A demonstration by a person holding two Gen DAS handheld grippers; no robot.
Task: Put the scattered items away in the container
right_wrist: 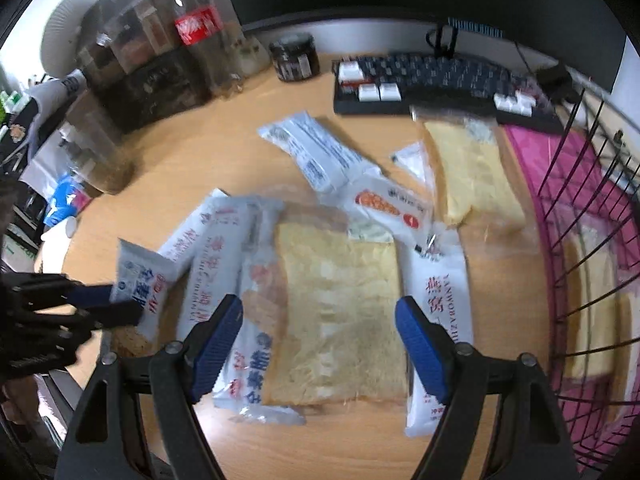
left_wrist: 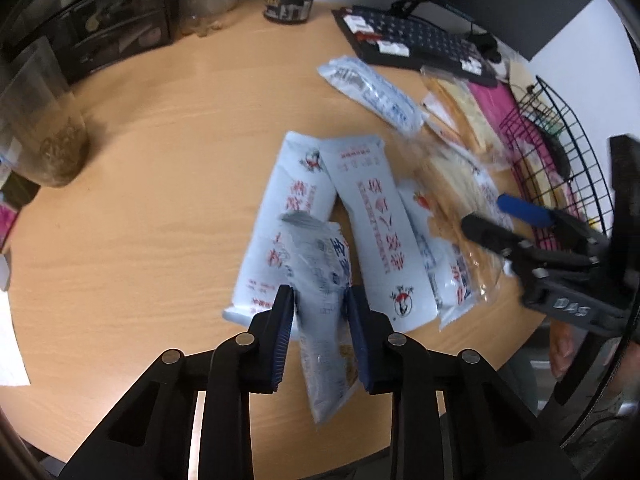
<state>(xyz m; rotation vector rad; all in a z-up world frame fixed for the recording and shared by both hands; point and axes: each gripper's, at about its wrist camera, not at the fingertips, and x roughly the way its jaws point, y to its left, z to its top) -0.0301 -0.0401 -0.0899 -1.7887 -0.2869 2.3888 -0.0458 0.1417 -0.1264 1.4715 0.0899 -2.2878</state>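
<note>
The black wire basket with a pink liner stands at the right edge of the wooden surface; a pale bread-like packet seems to lie inside it already, though the mesh blurs it. Most of the job is left, by my reading: a heap of white sachets with red and blue print lies in the middle, a clear-wrapped slab of toast on top of them, a second clear bag of yellowish bread just beside the basket, and a white and blue sachet farther off

The left claw has its pads pressed on a crinkled white and blue sachet at the heap's near left end. The right claw stands wide open astride the toast, gripping nothing

Beyond the heap lie a dark keyboard, a black-lidded jar and a cola bottle; none blocks the way to the basket, but the overlapping sachets may drag along
</note>
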